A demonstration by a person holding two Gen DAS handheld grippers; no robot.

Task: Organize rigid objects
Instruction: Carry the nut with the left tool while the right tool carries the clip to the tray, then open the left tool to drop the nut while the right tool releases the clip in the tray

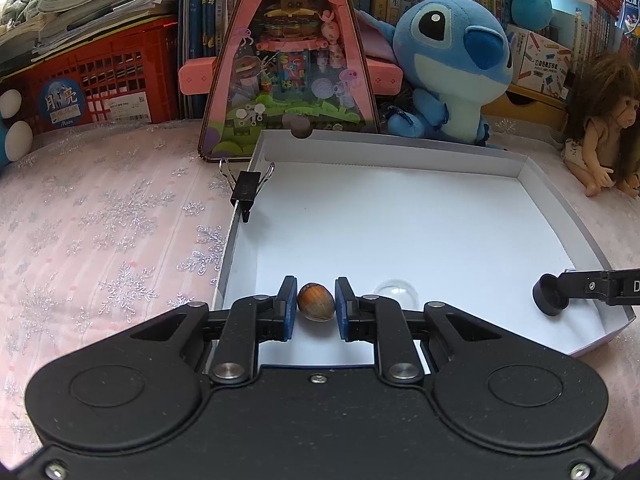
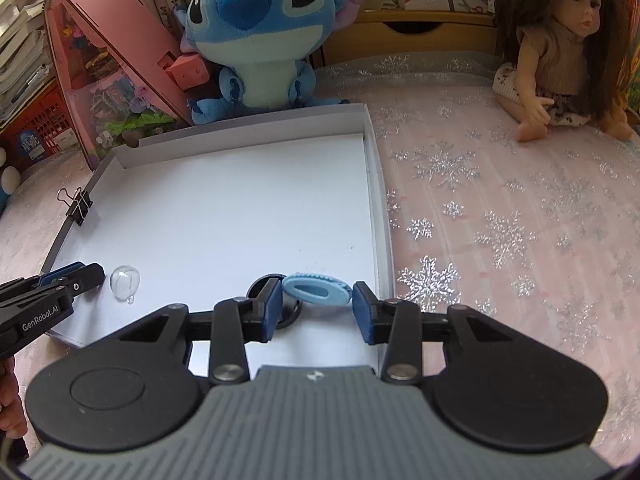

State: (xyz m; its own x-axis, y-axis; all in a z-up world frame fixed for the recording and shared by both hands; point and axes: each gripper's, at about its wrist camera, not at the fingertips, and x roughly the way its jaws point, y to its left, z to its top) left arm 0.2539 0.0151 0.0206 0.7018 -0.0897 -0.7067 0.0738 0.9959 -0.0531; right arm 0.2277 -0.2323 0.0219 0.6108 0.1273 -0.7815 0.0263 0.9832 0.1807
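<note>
A snowflake-patterned tablecloth lay under the white tray. The left gripper clamped a hazelnut. The right gripper pinched a blue clip.

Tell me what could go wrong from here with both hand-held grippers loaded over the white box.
1. The hazelnut is round and smooth, pinched only at its sides by the left hand-held gripper; it could squirt out and roll.
2. The clear glass dome lies just beside that gripper; a nudge may send it sliding across the white box.
3. The blue clip sits tilted in the right hand-held gripper, above a black round piece; it might twist loose.
</note>
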